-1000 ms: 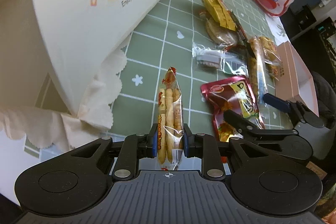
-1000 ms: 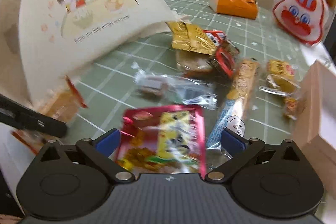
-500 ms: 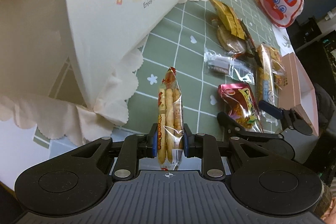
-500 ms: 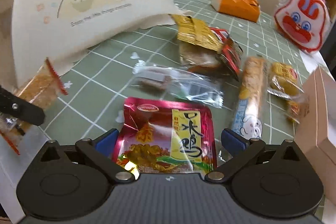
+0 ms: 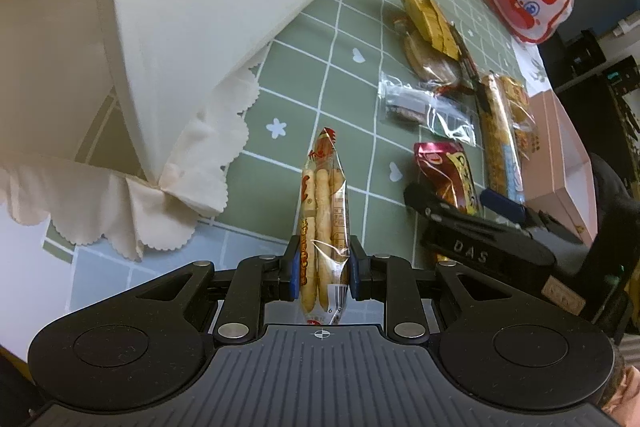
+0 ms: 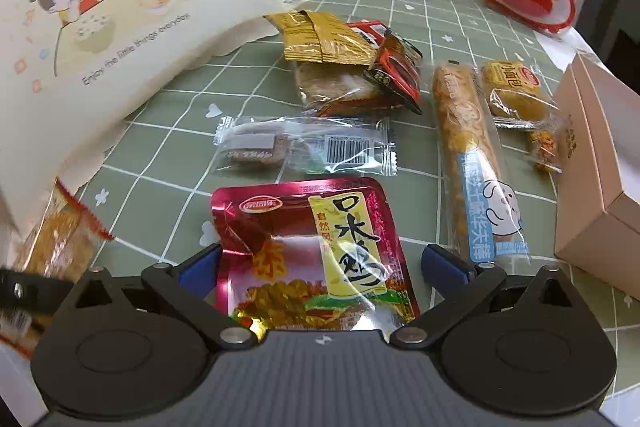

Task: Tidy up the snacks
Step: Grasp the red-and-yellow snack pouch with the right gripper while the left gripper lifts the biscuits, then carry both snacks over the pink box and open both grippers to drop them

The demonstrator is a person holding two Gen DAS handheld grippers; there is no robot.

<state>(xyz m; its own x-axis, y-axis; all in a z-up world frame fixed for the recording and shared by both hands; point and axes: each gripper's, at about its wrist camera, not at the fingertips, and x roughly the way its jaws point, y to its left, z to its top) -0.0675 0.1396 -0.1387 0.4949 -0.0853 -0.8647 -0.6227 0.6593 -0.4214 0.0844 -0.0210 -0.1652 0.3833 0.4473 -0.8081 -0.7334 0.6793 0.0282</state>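
The surface (image 6: 188,107), under a green checked cloth, carries a cream bag (image 6: 100,27) printed with two children, a pink box (image 6: 592,163) at the right edge, and loose snacks between them. Since a second ago the bag has slid leftward in the left wrist view, baring more cloth, and the right view has sharpened from blur.

The left hand-held gripper (image 5: 322,275) has stayed clamped on a stick pack (image 5: 322,219), which stands upright between its blue pads above the surface edge, close to the bag's scalloped liner (image 5: 208,155).

The right hand-held gripper (image 6: 320,263) is spread wide, and it has come down closer to the red pouch (image 6: 316,255): the pouch now lies flat on the cloth between its fingers, its near end under the body, neither pad clearly touching. Beyond it lie a clear packet (image 6: 304,147), a long bar (image 6: 472,163) and a gold packet (image 6: 320,35).
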